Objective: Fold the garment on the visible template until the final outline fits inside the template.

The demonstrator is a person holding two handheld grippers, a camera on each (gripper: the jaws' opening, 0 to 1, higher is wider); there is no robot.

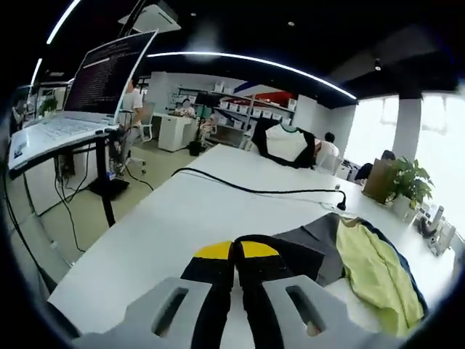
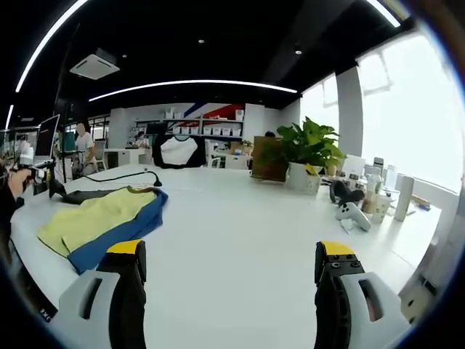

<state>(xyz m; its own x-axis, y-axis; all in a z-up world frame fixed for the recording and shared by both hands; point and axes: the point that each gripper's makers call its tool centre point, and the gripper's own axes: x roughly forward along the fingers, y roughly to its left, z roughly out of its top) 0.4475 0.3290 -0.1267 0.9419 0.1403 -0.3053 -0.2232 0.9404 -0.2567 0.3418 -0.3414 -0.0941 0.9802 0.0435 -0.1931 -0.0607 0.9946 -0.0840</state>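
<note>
The garment (image 1: 374, 273) lies flat on the white table (image 1: 182, 218), its yellow-green cloth on top with dark grey and blue edges. My left gripper (image 1: 234, 251) is shut, its yellow tips pressed together just left of the garment's grey edge, and no cloth shows between them. In the right gripper view the garment (image 2: 98, 222) lies to the left. My right gripper (image 2: 231, 254) is wide open above bare table (image 2: 240, 233) with nothing between its jaws. A hand with the left gripper (image 2: 33, 174) shows at the garment's far end.
A black cable (image 1: 254, 190) crosses the table beyond the garment. A laptop on a stand (image 1: 94, 80) is off the table's left edge. Potted plants (image 2: 305, 149), a white controller (image 2: 352, 214) and bottles stand along the window side. A black-and-white shirt (image 1: 287, 144) hangs at the far end.
</note>
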